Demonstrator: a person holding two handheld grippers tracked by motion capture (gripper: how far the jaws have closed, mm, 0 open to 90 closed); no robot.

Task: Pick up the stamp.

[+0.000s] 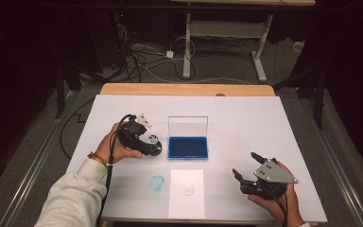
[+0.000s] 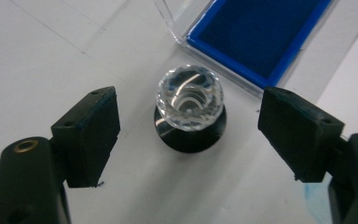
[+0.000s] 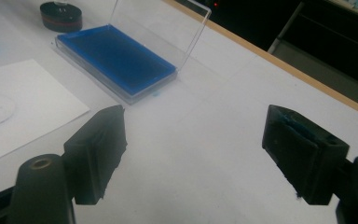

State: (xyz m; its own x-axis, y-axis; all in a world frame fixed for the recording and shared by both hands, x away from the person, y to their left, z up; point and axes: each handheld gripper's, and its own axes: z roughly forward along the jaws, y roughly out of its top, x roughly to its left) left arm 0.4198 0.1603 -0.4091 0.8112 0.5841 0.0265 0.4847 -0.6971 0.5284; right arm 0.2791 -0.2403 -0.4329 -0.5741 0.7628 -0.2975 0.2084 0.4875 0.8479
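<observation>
We are bringing the left gripper (image 2: 189,126) around the stamp (image 2: 189,109), a small one with a clear faceted knob on a black round base, and its jaws are standing wide on both sides, not touching it yet. The stamp is standing upright on the white table (image 1: 246,113), just beside the left edge of the blue ink pad (image 1: 187,147), whose clear lid is open and standing up. Nearer to us a white paper sheet (image 1: 186,203) is lying, and it is already showing a faint round mark; a blue smudge (image 1: 157,182) is beside it on the table. So we are judging that grasping is the step in hand, and inking and pressing are left. The right gripper (image 1: 246,167) is waiting wide open and empty, well apart at the right side
</observation>
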